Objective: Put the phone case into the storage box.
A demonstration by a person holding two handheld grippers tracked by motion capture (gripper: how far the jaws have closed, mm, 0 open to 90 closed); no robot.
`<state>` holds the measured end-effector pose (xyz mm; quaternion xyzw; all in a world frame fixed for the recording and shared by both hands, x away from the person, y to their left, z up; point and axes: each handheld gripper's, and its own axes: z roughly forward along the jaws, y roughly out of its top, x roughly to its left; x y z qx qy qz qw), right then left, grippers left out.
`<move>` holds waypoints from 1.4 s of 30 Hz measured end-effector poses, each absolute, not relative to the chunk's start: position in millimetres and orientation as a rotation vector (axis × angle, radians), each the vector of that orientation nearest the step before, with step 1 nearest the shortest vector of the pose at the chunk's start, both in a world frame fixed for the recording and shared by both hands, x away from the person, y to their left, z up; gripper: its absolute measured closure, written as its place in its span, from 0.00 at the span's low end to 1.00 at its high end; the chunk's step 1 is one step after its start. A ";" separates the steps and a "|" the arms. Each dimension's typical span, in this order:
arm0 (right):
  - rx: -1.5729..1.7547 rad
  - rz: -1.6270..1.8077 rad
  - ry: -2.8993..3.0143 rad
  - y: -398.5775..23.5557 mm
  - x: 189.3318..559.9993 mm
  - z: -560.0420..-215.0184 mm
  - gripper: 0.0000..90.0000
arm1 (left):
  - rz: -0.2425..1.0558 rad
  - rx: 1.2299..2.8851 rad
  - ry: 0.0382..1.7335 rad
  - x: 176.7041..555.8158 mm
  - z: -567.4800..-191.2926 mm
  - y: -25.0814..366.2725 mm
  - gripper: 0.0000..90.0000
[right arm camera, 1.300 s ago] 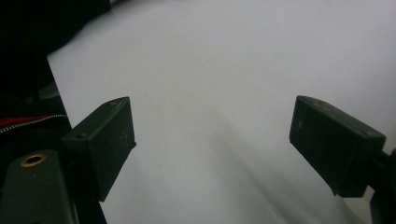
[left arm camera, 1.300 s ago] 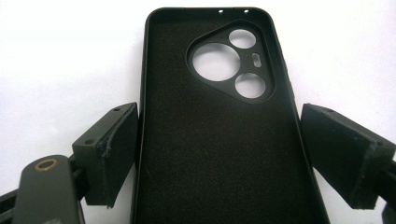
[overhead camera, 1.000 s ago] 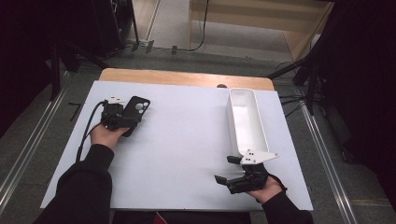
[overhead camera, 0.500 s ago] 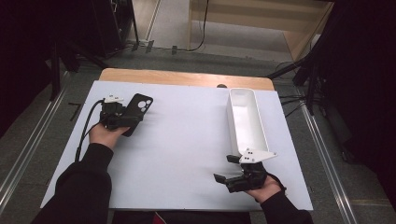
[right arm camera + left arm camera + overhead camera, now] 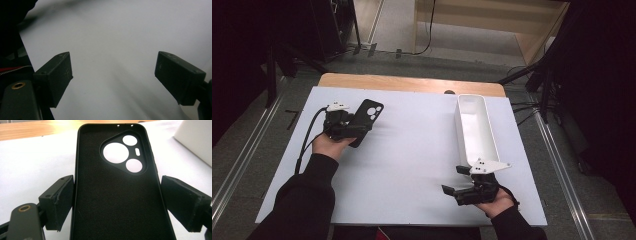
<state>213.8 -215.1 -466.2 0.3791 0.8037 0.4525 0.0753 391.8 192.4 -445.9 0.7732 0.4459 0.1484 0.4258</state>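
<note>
A black phone case (image 5: 368, 116) with round camera cut-outs is held by my left gripper (image 5: 356, 128) at the left rear of the white table (image 5: 412, 150), raised a little off the surface. In the left gripper view the case (image 5: 115, 195) lies inside-up between the two pads, which press on its long edges near its lower half. My right gripper (image 5: 455, 180) rests near the front right edge, pointing left. Its jaws (image 5: 113, 75) stand wide apart over bare white table, with nothing between them.
A long white tray (image 5: 486, 137), with nothing in it, stands lengthwise at the right, just beyond the right gripper; its corner (image 5: 197, 142) shows in the left gripper view. A wooden strip (image 5: 412, 83) borders the table's far edge. Cables lie on the floor behind.
The left gripper has lifted slightly and shifted a little to the right, carrying the phone case with it. The right gripper has stayed where it was.
</note>
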 end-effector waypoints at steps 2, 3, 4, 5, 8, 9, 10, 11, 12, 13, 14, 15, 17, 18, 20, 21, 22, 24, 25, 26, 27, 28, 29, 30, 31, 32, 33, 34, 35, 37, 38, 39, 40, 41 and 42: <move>1.154 1.356 2.404 -214.5 212.5 -465.0 0.14 | 0.365 1.939 1.100 388.6 -444.9 187.8 0.15; 1.155 1.359 2.402 -214.2 212.2 -464.7 0.14 | 0.361 1.942 1.087 385.3 -444.3 183.0 0.15; 1.157 1.358 2.401 -214.0 211.7 -464.4 0.14 | 0.358 1.943 1.086 383.1 -444.0 180.4 0.15; 1.163 1.356 2.399 -213.7 211.2 -464.3 0.14 | 0.356 1.944 1.078 381.2 -443.9 178.1 0.15; 1.178 1.345 2.399 -212.4 209.5 -463.5 0.14 | 0.340 1.947 1.066 376.9 -443.2 173.4 0.15; 1.178 1.345 2.399 -212.4 209.5 -463.5 0.14 | 0.336 1.946 1.061 374.4 -442.7 170.6 0.15; 1.180 1.342 2.389 -212.2 208.8 -462.7 0.14 | 0.338 1.948 1.054 372.1 -442.3 168.2 0.15; 1.182 1.339 2.387 -212.4 208.6 -462.2 0.14 | 0.326 1.947 1.039 367.4 -441.5 163.5 0.15; 1.182 1.339 2.387 -212.4 208.6 -462.2 0.14 | 0.326 1.947 1.039 367.4 -441.5 163.5 0.15; 1.189 1.346 2.382 -212.4 208.5 -461.5 0.14 | 0.320 1.946 1.026 363.0 -440.7 159.4 0.15; 1.189 1.348 2.375 -212.4 208.7 -461.3 0.14 | 0.320 1.946 1.026 363.0 -440.7 159.4 0.15; 1.190 1.348 2.373 -212.5 208.7 -461.0 0.14 | 0.313 1.949 1.019 358.6 -440.1 155.4 0.15; 1.187 1.356 2.370 -212.4 208.9 -460.7 0.14 | 0.310 1.948 1.014 356.9 -440.0 153.6 0.15; 1.186 1.358 2.369 -212.2 209.0 -460.6 0.14 | 0.309 1.948 1.005 353.3 -439.5 150.5 0.15; 1.185 1.358 2.365 -212.1 209.1 -460.6 0.14 | 0.311 1.948 1.000 351.6 -439.4 149.0 0.15; 1.188 1.348 2.358 -211.8 209.0 -460.1 0.14 | 0.311 1.938 0.999 347.8 -439.6 145.7 0.15; 1.188 1.348 2.358 -211.8 209.0 -460.1 0.14 | 0.311 1.938 0.999 347.8 -439.6 145.7 0.15; 1.185 1.352 2.347 -211.6 208.9 -459.4 0.14 | 0.313 1.937 0.995 344.2 -439.2 143.6 0.15; 1.182 1.355 2.349 -211.7 208.8 -458.7 0.14 | 0.311 1.935 0.994 342.4 -439.0 142.8 0.15; 1.177 1.350 2.347 -211.2 208.5 -457.5 0.14 | 0.294 1.925 0.999 338.8 -439.5 140.9 0.15; 1.177 1.350 2.347 -211.2 208.5 -457.5 0.14 | 0.294 1.925 0.999 338.8 -439.5 140.9 0.15; 1.179 1.346 2.341 -210.1 208.3 -456.3 0.14 | 0.287 1.919 0.999 334.7 -441.1 138.0 0.15; 1.173 1.343 2.340 -209.4 208.2 -455.7 0.14 | 0.290 1.922 0.998 332.6 -441.6 135.9 0.15; 1.168 1.336 2.335 -208.4 207.8 -454.9 0.14 | 0.290 1.922 0.998 332.6 -441.6 135.9 0.15; 1.155 1.337 2.343 -207.8 207.8 -454.1 0.14 | 0.288 1.922 0.993 330.6 -441.9 134.3 0.15; 1.155 1.337 2.343 -207.8 207.8 -454.1 0.14 | 0.286 1.917 0.993 328.4 -441.9 132.5 0.15; 1.153 1.337 2.341 -206.8 207.4 -453.2 0.14 | 0.285 1.913 0.991 326.3 -441.7 131.2 0.15; 1.153 1.332 2.341 -204.9 207.3 -451.5 0.14 | 0.286 1.908 0.992 324.2 -441.9 129.9 0.15; 1.156 1.328 2.341 -204.0 207.3 -450.8 0.14 | 0.278 1.901 0.989 320.0 -442.9 127.0 0.15; 1.159 1.326 2.344 -202.9 207.5 -450.2 0.14 | 0.278 1.901 0.986 318.0 -443.3 125.8 0.15; 1.163 1.321 2.347 -201.8 207.7 -449.7 0.14 | 0.274 1.892 0.991 315.7 -443.9 124.2 0.15; 1.175 1.309 2.347 -199.7 208.8 -449.1 0.14 | 0.270 1.888 0.989 312.5 -444.5 121.8 0.15; 1.175 1.309 2.347 -199.7 208.8 -449.1 0.14 | 0.270 1.888 0.989 312.5 -444.5 121.8 0.15; 1.175 1.299 2.348 -198.6 210.2 -449.0 0.14 | 0.272 1.878 0.988 309.3 -444.9 120.1 0.15; 1.188 1.295 2.350 -197.8 210.7 -448.5 0.14 | 0.284 1.878 0.984 308.0 -445.1 119.6 0.15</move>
